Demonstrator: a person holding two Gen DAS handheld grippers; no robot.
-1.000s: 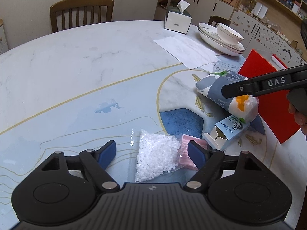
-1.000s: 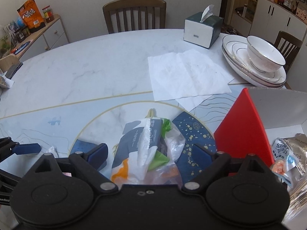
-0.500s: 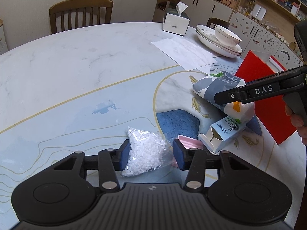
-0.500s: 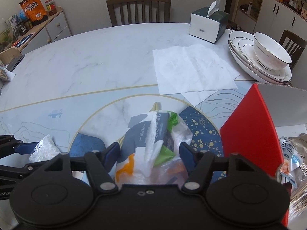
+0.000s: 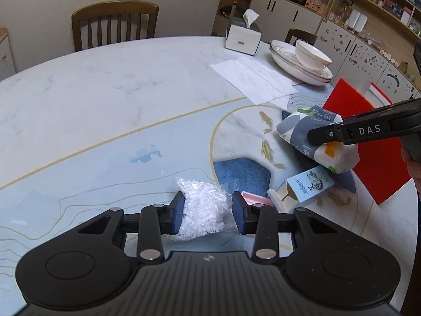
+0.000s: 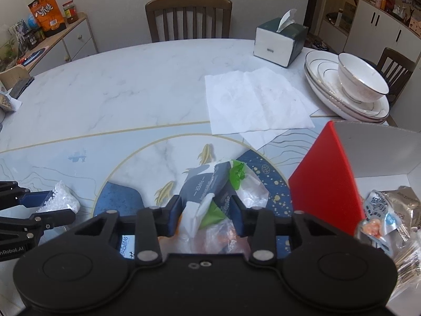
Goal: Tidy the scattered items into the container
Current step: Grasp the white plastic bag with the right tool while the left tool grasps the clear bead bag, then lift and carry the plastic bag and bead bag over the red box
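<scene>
Grasp step | left gripper has just closed on bead bag | right gripper has just closed on tissue pack, left of red box | next: lift, carry both to box.

Counting what's showing on the marble table: one clear bag of white beads, one blue-grey tissue pack in plastic wrap, one small pale-blue carton, one flat pink packet, one red-walled box, one tissue box, one white bowl. Wooden chairs: two showing.
</scene>
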